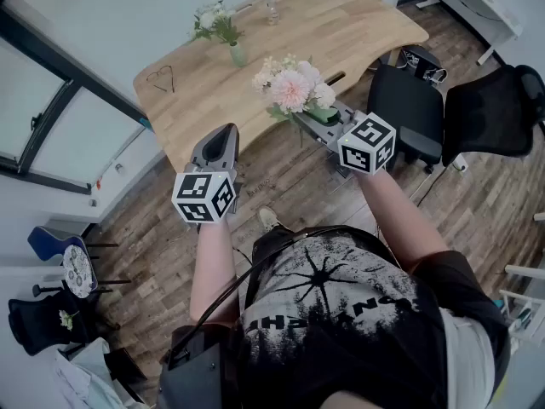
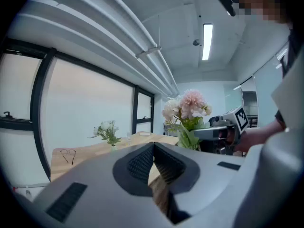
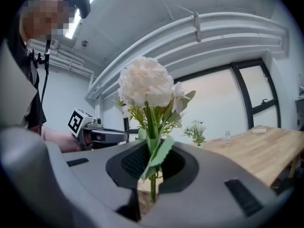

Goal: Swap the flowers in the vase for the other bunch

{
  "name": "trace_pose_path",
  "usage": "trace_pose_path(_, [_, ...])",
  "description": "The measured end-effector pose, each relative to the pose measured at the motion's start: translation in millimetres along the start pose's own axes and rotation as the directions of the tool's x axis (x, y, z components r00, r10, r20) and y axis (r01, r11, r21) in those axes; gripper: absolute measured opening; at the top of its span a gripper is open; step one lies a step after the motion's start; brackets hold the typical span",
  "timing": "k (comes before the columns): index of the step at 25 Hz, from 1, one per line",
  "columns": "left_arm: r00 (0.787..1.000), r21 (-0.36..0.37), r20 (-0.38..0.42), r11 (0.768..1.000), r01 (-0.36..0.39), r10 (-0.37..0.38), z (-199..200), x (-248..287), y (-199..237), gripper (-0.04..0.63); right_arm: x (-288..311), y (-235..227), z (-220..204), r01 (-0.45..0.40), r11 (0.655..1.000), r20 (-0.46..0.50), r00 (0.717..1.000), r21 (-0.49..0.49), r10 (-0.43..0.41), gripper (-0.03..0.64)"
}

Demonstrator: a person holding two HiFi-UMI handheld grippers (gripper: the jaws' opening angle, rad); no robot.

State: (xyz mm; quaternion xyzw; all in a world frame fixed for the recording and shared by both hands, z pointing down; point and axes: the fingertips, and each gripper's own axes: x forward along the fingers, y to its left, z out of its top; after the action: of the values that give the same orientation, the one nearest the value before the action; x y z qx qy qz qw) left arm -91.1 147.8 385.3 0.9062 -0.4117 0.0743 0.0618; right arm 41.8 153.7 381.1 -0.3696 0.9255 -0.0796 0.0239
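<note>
Left gripper held level before table edge, jaws pressed together, nothing gripped. Right gripper clamped on stems of pink and white bunch, blooms held upright over near edge of wooden table. Glasses laid at table's left end. Farther back, small vase seen standing with white flowers in it; clear bottle set beyond

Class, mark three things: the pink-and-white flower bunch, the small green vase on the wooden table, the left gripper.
pink-and-white flower bunch (image 1: 291, 89): head view, on the pink bloom.
small green vase (image 1: 238, 55): head view, on its body.
left gripper (image 2: 153, 151): left gripper view, where its shut fingers meet.
</note>
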Motion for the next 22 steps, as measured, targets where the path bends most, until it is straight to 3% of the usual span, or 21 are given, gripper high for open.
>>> trace_pose_path(22, [1.000, -0.012, -0.016, 1.000, 0.002, -0.003, -5.2, 6.3, -1.0, 0.015, 2.2, -3.2, -1.3, -0.010, 1.000, 0.013, 1.000, 0.025, 0.010, 0.051])
